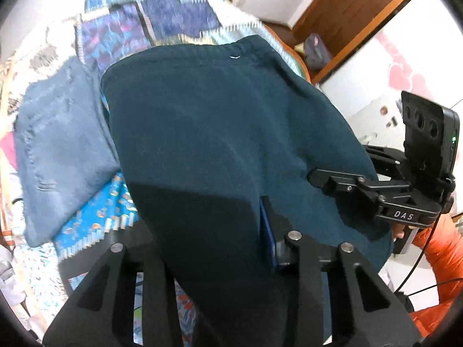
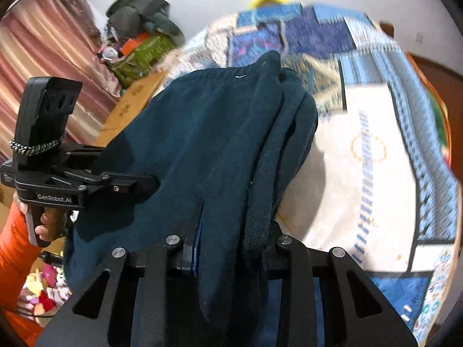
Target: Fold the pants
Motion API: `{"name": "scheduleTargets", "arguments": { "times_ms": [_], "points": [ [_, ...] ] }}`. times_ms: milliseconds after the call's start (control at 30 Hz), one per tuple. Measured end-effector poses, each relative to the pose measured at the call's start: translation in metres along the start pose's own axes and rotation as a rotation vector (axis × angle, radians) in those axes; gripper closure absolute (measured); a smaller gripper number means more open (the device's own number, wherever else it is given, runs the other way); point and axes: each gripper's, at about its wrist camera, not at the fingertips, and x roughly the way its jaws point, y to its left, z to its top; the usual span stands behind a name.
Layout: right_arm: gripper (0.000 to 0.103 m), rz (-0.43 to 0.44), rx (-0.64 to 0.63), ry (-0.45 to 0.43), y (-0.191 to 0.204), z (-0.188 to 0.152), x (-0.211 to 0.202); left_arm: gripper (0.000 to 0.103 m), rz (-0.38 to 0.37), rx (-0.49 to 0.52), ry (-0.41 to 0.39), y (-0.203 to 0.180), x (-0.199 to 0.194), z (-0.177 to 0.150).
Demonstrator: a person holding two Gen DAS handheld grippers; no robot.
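Patchwork quilt [image 2: 376, 150] blurred; both claws, left [image 1: 220, 231] and right [image 2: 228, 248], clamp dark teal pants [image 1: 220, 121], hiding fingertips

A home bedroom: a bed under a patchwork quilt [image 2: 361, 150], pink curtains [image 2: 43, 66], a wooden door frame [image 1: 347, 20], clothes heaped in a corner [image 2: 139, 20]

Patchwork quilt [image 2: 361, 144], folded jeans [image 1: 60, 150]
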Motion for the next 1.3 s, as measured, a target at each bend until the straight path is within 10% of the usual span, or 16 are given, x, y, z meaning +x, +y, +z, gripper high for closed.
{"name": "scheduleTargets", "arguments": {
  "times_ms": [533,1300],
  "points": [
    [0.077,0.037,-0.168,-0.257,0.09,0.117,-0.001,0.068,0.16,-0.052,-0.382,0.061,-0.149,0.037],
    [0.077,-0.027,-0.139,-0.009,0.096,0.186,0.221,0.068,0.317,-0.298,-0.205,0.266,-0.029,0.07]
  ]
}}
